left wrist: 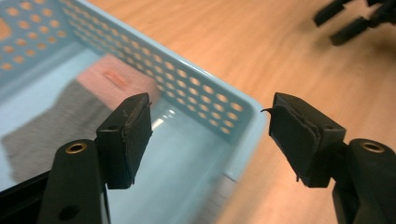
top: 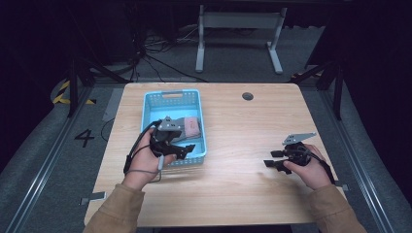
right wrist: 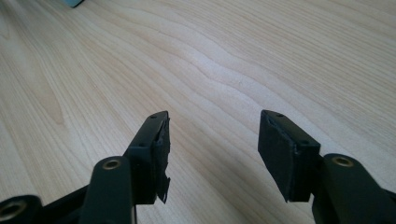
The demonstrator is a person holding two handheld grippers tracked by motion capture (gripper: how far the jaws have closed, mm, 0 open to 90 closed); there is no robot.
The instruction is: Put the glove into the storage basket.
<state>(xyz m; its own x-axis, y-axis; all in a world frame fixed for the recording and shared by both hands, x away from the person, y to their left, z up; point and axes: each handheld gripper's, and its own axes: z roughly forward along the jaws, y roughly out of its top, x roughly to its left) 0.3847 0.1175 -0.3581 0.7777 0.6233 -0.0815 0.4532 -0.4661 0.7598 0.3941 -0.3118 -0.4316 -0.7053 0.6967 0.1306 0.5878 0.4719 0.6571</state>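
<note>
Light blue plastic with round holes forms the basket that is placed on the left half of the worktop, nearer to the far edge than to the near one. Inside the basket two pieces of cloth are seen lying flat: a pink cloth towards the right wall, and a grey cloth just beside it, with their edges touching or overlapping. In the left gripper view the pink cloth is found behind the grey cloth, and the perforated wall of the basket runs between the two jaws.

The left claw is held over the near right corner of the basket, above the grey cloth. Its jaws are spread wide apart and nothing is gripped between them; in its own view one jaw of the left claw is over the inside of the basket and the other over the wood outside it.

The right claw is held near the right edge of the worktop, well apart from the basket. Its jaws are also spread, with nothing between them, and in its own view the right claw is seen low above bare wood. A round dark hole is seen near the far edge of the worktop.
</note>
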